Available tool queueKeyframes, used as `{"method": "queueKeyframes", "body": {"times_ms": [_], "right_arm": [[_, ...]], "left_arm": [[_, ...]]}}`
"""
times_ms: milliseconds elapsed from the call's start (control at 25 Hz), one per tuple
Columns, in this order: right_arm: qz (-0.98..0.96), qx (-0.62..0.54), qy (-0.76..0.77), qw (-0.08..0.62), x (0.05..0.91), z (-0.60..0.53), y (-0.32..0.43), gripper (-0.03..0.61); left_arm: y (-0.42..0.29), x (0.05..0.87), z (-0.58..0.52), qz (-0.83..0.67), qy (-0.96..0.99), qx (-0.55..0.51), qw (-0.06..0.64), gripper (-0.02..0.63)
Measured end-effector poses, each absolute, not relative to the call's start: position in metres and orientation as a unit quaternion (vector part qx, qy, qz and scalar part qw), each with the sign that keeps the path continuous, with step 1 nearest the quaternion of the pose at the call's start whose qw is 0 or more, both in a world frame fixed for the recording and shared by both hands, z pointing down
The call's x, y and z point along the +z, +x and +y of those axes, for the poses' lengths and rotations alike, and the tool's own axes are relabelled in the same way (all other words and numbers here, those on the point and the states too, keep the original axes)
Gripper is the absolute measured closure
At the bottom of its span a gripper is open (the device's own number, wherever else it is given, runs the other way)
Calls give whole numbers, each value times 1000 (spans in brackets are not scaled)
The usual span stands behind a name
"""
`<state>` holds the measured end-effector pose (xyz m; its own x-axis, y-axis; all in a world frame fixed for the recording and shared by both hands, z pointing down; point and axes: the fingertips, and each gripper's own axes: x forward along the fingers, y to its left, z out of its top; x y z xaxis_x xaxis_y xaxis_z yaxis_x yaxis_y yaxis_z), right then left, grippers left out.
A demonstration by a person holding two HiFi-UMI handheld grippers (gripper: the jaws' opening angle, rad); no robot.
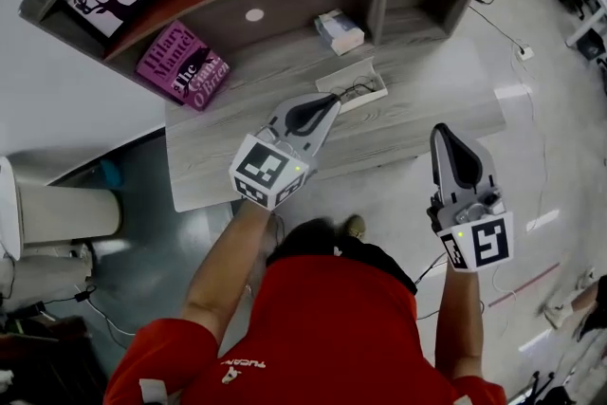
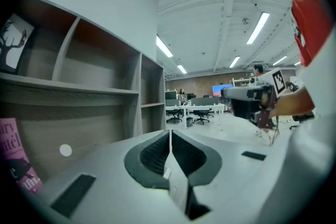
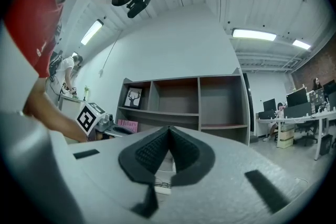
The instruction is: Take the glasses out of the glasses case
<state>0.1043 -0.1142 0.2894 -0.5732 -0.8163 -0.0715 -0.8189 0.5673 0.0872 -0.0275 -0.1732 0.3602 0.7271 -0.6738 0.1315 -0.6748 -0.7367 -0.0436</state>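
light: bright, even, ceiling strip lights | edges: fisheye bend, dark corners | focus: left tool slightly soft

Grey wooden shelf unit against a white wall; pale floor, ceiling strip lights, office desks beyond

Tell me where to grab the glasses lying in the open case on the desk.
Pinch the thin dark frame of the glasses from above, probably with the left hand-held gripper, which is nearest. The case lies open and shallow, so its walls block a sideways approach. Finer detail is too small to tell.
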Motion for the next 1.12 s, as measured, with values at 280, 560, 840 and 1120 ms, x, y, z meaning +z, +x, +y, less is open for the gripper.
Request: {"method": "queueKeyframes", "body": {"times_ms": [280, 560, 840, 1120], "right_arm": [[877, 42, -479, -2, 302, -143, 113, 574], [860, 37, -509, -22, 313, -173, 111, 574], [851, 21, -523, -38, 332, -189, 112, 574], [858, 14, -512, -32, 336, -205, 130, 574]], "left_arm": [[-13, 417, -218, -330, 929, 166, 32, 600], [-9, 481, -259, -290, 920, 257, 60, 515], [-6, 534, -283, -249, 899, 348, 94, 489], [-3, 570, -291, -233, 870, 415, 128, 482]]}}
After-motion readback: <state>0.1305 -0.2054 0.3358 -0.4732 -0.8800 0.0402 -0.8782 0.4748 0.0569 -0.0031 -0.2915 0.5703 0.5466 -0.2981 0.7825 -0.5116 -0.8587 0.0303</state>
